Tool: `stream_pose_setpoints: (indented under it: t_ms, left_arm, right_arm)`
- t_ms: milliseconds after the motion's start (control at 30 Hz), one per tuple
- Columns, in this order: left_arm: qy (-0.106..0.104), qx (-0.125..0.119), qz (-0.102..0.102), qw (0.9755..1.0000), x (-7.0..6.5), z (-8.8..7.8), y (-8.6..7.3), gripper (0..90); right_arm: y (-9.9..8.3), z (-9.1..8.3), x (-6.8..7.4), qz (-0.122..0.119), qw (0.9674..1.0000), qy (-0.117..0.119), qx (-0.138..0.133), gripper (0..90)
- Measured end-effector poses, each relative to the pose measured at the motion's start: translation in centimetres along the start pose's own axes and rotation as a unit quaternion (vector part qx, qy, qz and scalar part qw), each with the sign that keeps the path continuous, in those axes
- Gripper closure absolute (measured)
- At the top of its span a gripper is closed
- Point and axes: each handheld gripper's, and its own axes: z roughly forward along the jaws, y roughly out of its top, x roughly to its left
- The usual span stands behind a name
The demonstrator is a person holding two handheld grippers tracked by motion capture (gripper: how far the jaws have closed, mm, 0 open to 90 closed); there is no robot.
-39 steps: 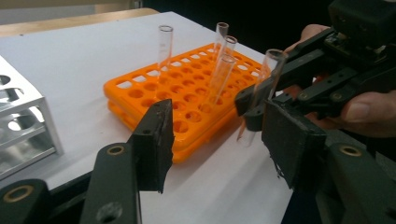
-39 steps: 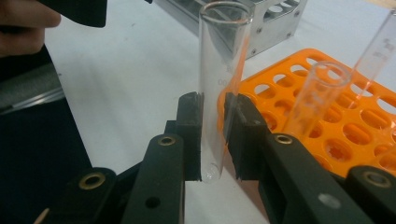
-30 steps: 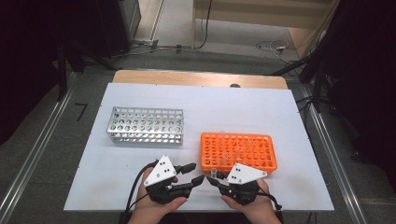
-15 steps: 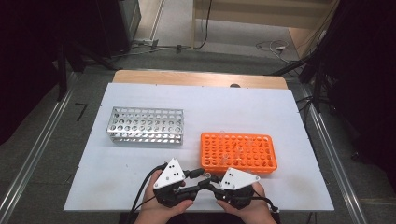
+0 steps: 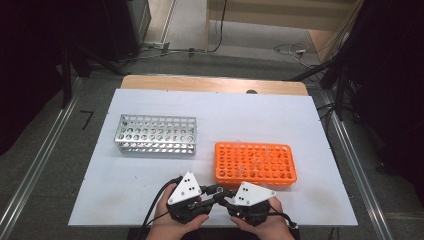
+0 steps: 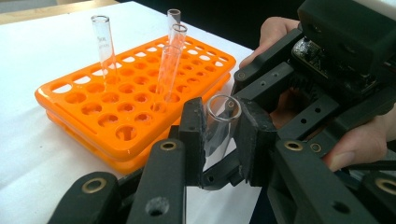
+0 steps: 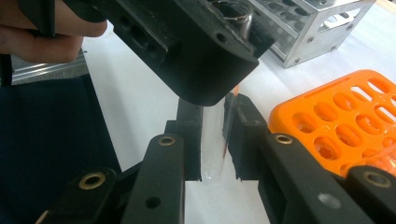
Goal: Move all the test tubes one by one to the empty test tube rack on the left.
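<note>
Two grippers pinch one glass tube near the table's front edge. The left gripper, whose jaws have just been closing, squeezes its open top. The right gripper view shows the round bottom pinched. From above, the orange rack sits just beside them.

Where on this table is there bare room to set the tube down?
Bare tabletop runs behind both racks, also left of the metal rack and in front of it. It is crowded at the near edge, where both grippers meet beside the orange rack.
</note>
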Motion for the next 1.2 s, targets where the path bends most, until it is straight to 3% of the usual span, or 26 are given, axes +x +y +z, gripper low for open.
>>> stream_pose_setpoints:
  t_ms: [667,933,1000,1100,1200]
  left_arm:
    - [0.01,-0.003,0.01,0.9999,0.0,-0.2,0.0,75.6]
    - [0.019,-0.011,0.006,0.9997,0.4,-0.7,0.1,75.7]
    - [0.021,-0.013,0.005,0.9997,0.5,-0.9,0.1,75.7]
    - [0.024,-0.014,0.004,0.9996,0.7,-1.0,0.1,75.7]
    - [0.027,-0.017,0.001,0.9995,0.8,-1.2,0.2,75.8]
  right_arm:
    - [0.0,-0.1,-0.1,0.006,1.0,0.005,-0.004,72.3]
    - [-0.1,-0.4,-0.3,0.012,0.9999,0.007,-0.009,59.4]
    - [-0.1,-0.6,-0.5,0.017,0.9998,0.001,-0.009,48.7]
    - [-0.1,-0.8,-0.7,0.021,0.9997,0.0,-0.012,43.7]
    - [-0.1,-1.3,-0.9,0.027,0.9994,-0.01,-0.018,30.7]
